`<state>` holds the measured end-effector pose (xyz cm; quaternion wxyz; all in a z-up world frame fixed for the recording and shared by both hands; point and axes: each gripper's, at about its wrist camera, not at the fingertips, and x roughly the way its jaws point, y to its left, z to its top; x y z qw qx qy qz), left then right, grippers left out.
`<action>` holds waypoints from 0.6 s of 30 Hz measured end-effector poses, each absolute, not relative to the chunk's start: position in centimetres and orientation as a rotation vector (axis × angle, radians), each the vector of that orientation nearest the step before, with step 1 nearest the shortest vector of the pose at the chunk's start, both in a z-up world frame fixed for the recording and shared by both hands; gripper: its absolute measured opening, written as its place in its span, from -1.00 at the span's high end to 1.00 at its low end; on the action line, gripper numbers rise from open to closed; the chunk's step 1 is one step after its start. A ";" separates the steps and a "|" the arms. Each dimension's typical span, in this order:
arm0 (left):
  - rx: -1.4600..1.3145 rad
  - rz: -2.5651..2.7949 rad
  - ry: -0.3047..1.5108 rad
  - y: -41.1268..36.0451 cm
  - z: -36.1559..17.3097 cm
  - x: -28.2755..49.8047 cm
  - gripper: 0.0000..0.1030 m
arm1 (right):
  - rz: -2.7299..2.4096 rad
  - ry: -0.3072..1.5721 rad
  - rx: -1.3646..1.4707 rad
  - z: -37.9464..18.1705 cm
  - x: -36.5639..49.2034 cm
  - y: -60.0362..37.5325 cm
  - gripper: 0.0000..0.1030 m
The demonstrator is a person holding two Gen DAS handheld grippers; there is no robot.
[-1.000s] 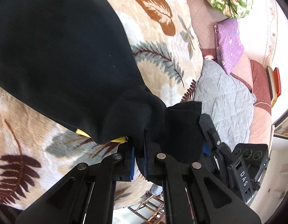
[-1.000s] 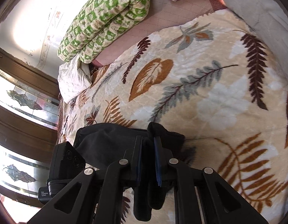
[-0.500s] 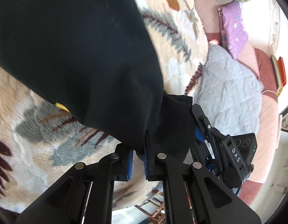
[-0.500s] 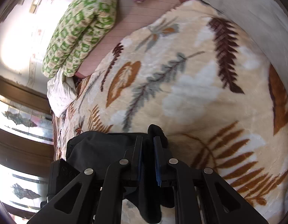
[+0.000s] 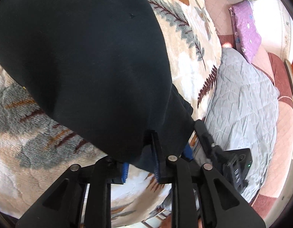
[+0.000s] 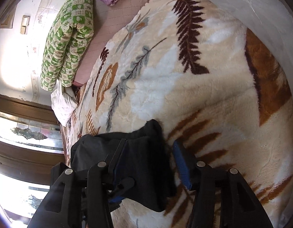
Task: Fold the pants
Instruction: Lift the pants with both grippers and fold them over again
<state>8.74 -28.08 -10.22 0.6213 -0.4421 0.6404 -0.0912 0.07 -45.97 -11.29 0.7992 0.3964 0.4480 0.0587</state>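
The black pants (image 5: 85, 60) lie on the leaf-patterned blanket (image 5: 188, 43) and fill the upper left of the left wrist view. My left gripper (image 5: 139, 163) is open, with an edge of the pants draped loosely between its blue pads. In the right wrist view a corner of the pants (image 6: 144, 161) lies between the fingers of my right gripper (image 6: 148, 163), which is open wide and low over the blanket (image 6: 203, 95). The right gripper also shows in the left wrist view (image 5: 218, 152).
A grey quilted cover (image 5: 241, 104) lies beside the blanket. A purple pillow (image 5: 245, 28) and a green patterned quilt (image 6: 68, 38) sit on the pink bed sheet further back. A white cloth (image 6: 63, 102) lies near the dark wooden window frame (image 6: 23, 110).
Both grippers were shut on the pants' edge and have opened. The pants were laid down over the blanket, the fold now covering more of the left view.
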 end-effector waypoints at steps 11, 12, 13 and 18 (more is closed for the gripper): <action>-0.956 -0.354 1.546 -28.7 -9.8 11.1 0.87 | 0.146 0.947 0.758 -10.1 1.0 -43.8 0.74; -0.953 -0.366 1.534 -28.4 -9.3 11.0 0.87 | 0.146 0.945 0.755 -9.7 0.9 -43.7 0.74; -0.948 -0.377 1.523 -28.0 -8.7 10.4 0.87 | 0.144 0.945 0.745 -9.1 0.8 -43.3 0.74; -0.996 -0.402 1.496 -26.1 -7.3 10.2 0.87 | 0.134 0.930 0.718 -6.6 0.5 -41.9 0.74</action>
